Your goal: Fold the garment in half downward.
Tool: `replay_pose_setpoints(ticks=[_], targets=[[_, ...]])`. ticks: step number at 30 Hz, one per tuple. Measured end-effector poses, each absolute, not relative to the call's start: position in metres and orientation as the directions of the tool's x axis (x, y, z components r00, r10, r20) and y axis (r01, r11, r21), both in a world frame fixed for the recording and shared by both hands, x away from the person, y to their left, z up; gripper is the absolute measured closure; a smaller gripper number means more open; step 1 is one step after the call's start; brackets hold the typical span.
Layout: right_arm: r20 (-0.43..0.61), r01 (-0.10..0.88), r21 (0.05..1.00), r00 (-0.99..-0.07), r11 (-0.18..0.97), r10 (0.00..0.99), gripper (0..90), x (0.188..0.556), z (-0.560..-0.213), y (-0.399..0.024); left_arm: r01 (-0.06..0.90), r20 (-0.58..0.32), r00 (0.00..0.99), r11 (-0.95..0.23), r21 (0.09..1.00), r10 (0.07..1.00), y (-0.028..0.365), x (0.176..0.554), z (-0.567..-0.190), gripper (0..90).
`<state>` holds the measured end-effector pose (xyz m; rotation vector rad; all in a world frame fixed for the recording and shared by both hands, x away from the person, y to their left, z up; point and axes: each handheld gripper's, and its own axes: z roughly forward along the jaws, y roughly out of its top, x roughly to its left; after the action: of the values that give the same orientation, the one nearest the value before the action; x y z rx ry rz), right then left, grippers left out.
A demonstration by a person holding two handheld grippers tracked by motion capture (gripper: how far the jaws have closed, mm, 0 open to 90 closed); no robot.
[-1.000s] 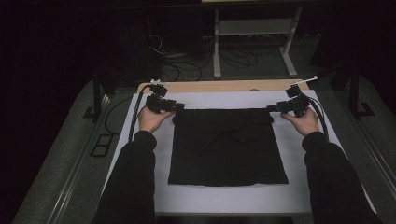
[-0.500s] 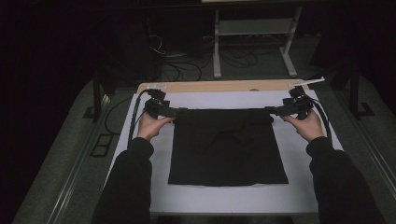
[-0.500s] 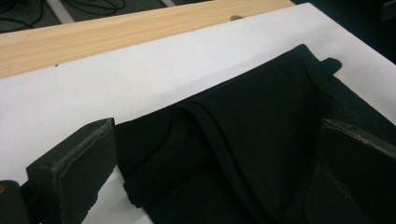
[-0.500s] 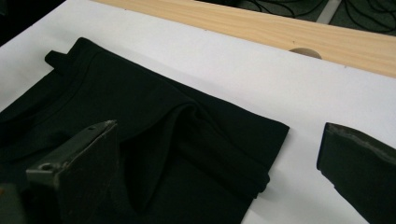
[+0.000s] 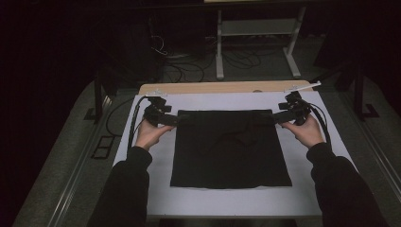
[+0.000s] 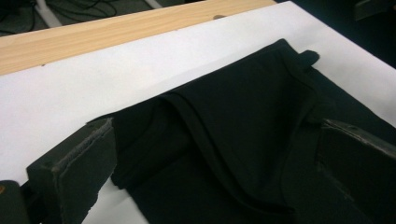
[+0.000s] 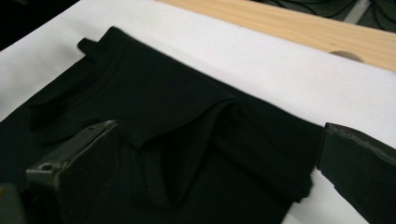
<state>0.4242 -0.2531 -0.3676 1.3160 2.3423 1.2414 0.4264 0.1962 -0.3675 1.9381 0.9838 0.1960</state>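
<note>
A black garment (image 5: 230, 146) lies folded into a flat rectangle on the white sheet (image 5: 227, 201) that covers the table. My left gripper (image 5: 176, 119) is at its far left corner and my right gripper (image 5: 275, 117) at its far right corner, each held in a hand. In the left gripper view the jaws of the left gripper (image 6: 215, 130) stand wide apart over a folded corner of the cloth (image 6: 243, 107). The right gripper (image 7: 218, 128) also gapes over its corner of the cloth (image 7: 154, 84). Both pairs of jaws have just been opening. The cloth lies between them, not pinched.
A bare wooden strip (image 5: 222, 87) runs along the table's far edge. Beyond it are floor cables (image 5: 236, 59) and a white metal stand (image 5: 255, 28). Black cables trail from the left gripper (image 5: 135, 118) and the right gripper (image 5: 324, 120). White sheet shows on all sides of the garment.
Both hands have shifted a little at the garment's far corners, the left one slightly toward me. The garment lies flat in the same place.
</note>
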Motion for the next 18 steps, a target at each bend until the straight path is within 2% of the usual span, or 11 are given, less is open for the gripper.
replay_pose_setpoints(ticks=[8, 18], targets=[[0.227, 0.616, 0.736, -0.617, 0.282, 0.754, 0.0, 0.418, -0.375, -0.243, 0.549, -0.232, 0.706, -0.31, 0.776, 0.669, 0.183, 0.419, -0.373, 0.0], [0.224, 0.607, 0.73, -0.648, 0.315, 0.728, 0.0, 0.412, -0.381, -0.229, 0.553, -0.244, 0.717, -0.321, 0.769, 0.653, 0.176, 0.411, -0.382, 0.0]])
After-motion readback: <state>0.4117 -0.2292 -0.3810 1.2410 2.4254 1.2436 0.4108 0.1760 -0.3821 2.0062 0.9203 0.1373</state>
